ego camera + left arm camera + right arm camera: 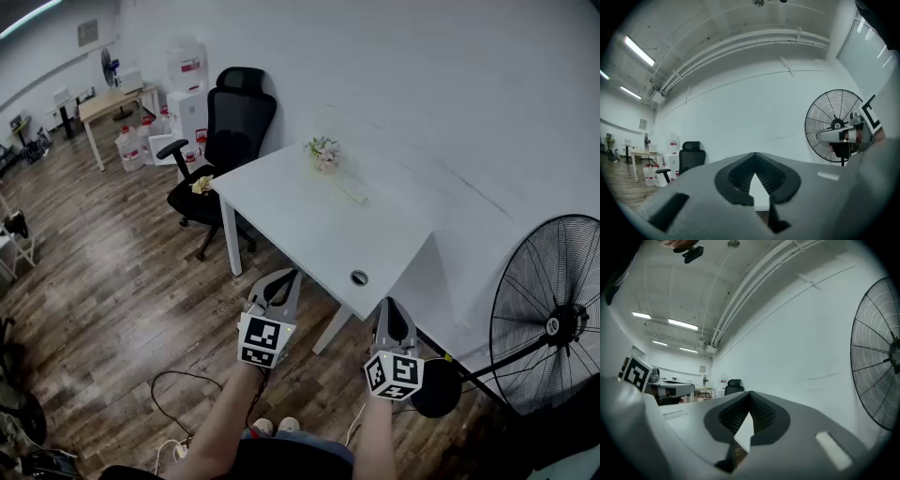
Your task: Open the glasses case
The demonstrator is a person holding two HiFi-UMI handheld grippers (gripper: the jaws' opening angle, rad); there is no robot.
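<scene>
As left gripper (284,277) sits closed, right gripper (392,306) apparently likewise.

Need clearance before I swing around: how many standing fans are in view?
2. A large fan stands right of the white table; a smaller fan stands far back by the wooden desk. Others may be hidden.
</scene>
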